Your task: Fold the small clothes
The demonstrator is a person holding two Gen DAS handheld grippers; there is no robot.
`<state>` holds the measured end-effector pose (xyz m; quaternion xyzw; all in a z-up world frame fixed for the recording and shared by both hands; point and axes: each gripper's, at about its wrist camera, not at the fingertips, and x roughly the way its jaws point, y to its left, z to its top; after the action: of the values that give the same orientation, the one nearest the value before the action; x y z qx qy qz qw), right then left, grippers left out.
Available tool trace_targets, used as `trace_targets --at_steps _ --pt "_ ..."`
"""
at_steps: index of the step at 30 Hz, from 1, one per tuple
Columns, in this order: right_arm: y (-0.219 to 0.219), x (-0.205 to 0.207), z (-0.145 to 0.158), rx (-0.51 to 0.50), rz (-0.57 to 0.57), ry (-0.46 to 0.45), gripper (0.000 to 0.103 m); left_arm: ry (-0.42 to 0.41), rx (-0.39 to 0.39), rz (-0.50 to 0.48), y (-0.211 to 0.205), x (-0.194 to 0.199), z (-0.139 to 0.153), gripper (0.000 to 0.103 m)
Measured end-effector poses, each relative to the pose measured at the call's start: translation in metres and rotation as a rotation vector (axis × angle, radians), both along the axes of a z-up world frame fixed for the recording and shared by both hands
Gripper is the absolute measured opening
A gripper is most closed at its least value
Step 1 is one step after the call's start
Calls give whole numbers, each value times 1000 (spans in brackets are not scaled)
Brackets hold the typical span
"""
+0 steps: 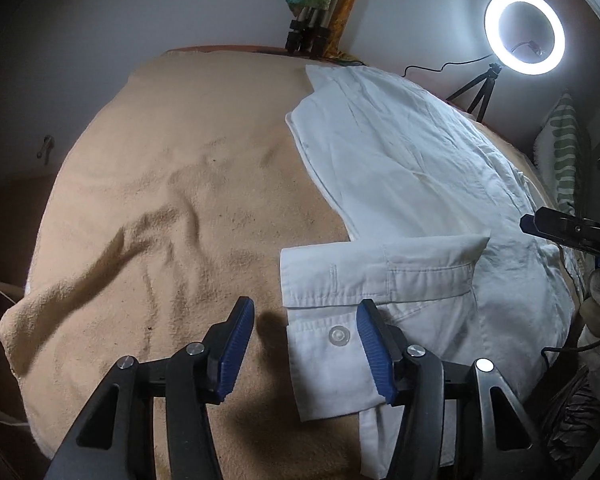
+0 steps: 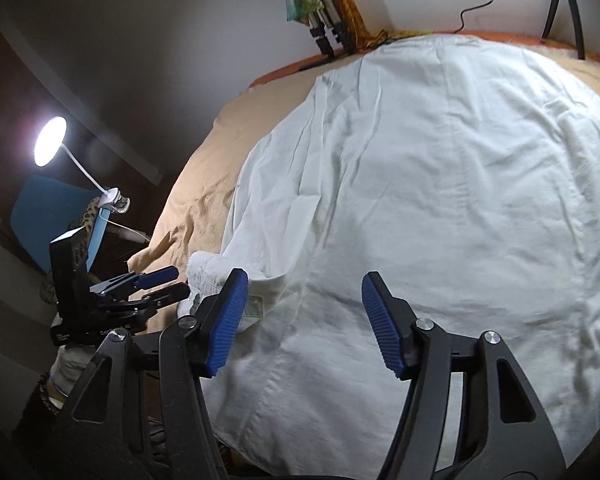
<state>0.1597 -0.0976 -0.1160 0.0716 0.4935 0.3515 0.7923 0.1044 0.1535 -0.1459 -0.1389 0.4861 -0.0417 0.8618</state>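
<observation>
From the left wrist, the left gripper (image 1: 306,344) hangs spread wide just over the buttoned cuff (image 1: 332,360) of a white shirt (image 1: 412,168), which lies flat on a tan blanket (image 1: 160,200) covering the bed, a sleeve folded across its near end. A ring light (image 1: 524,32) glows behind. From the right wrist, the right gripper (image 2: 304,320) is spread too, holding nothing, poised over the shirt's broad body (image 2: 440,180); the left gripper (image 2: 164,280) shows at the shirt's edge. The cloth looks light, limp and wrinkle-prone (thin cotton, I'd guess), so stiffer stitched parts like cuff, collar or hem should give the surest hold
</observation>
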Motion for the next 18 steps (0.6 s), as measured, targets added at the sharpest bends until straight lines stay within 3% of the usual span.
trace_targets --at_steps 1,2,5,11,15,16,18 --pt "5 0 -2 -5 3 3 63 6 -17 -4 0 1 -3 37" --pt "8 0 -4 -12 7 3 62 16 -37 -8 1 2 -6 17" --pt "17 0 -7 -30 20 4 60 -3 -50 -27 -2 0 -4 1" --pt "18 1 -12 -51 22 4 60 -140 -51 -106 -27 -34 43 1" --pt "10 5 -11 -51 5 2 60 -205 -73 -281 -69 -62 67 2" --pt "7 6 -10 -52 -1 0 60 -203 -89 -326 -81 -67 68 4" --pt "4 8 -7 -56 -8 -8 60 -184 -127 -408 -103 -76 67 19"
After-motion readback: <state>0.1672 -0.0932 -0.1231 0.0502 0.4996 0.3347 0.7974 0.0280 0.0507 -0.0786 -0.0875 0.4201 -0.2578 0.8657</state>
